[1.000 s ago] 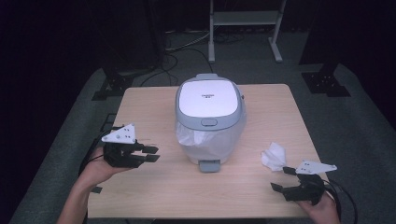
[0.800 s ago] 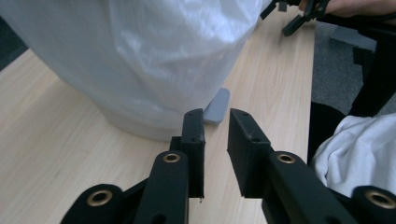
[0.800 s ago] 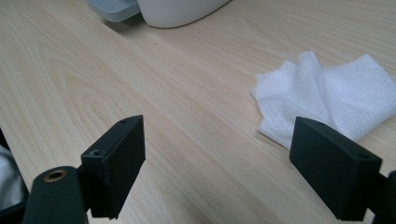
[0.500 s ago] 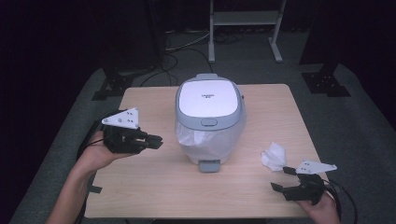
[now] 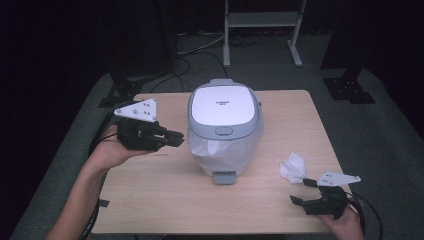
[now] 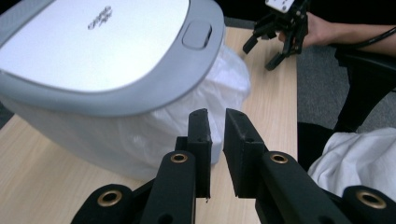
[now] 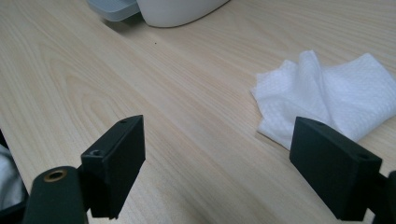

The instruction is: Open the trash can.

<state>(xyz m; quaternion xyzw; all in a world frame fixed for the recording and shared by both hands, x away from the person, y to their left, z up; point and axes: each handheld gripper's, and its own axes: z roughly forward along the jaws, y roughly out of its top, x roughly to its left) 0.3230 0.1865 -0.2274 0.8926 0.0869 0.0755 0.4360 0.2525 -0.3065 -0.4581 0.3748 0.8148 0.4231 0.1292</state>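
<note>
we see the left hand-held gripper (image 5: 176, 139) nearly closed on nothing, frame left beside the lidded bin (image 5: 224, 125) at tabletop (image 5: 160, 195) centre, right hand-held gripper (image 5: 304, 191) wide open, empty, lower right near the crumpled tissue (image 5: 294, 166).

A light wood-grain rectangular tabletop (image 5: 150, 200) carries a grey-and-white lidded bin lined with a white plastic bag (image 5: 225, 127) at its middle. A crumpled white paper tissue (image 5: 294, 166) lies well apart, toward the near right corner.

Both grippers (image 5: 175, 138) (image 5: 300, 191) are black with brass-ringed screw holes. Each carries a grey three-cornered plate and trails a black cable.
</note>
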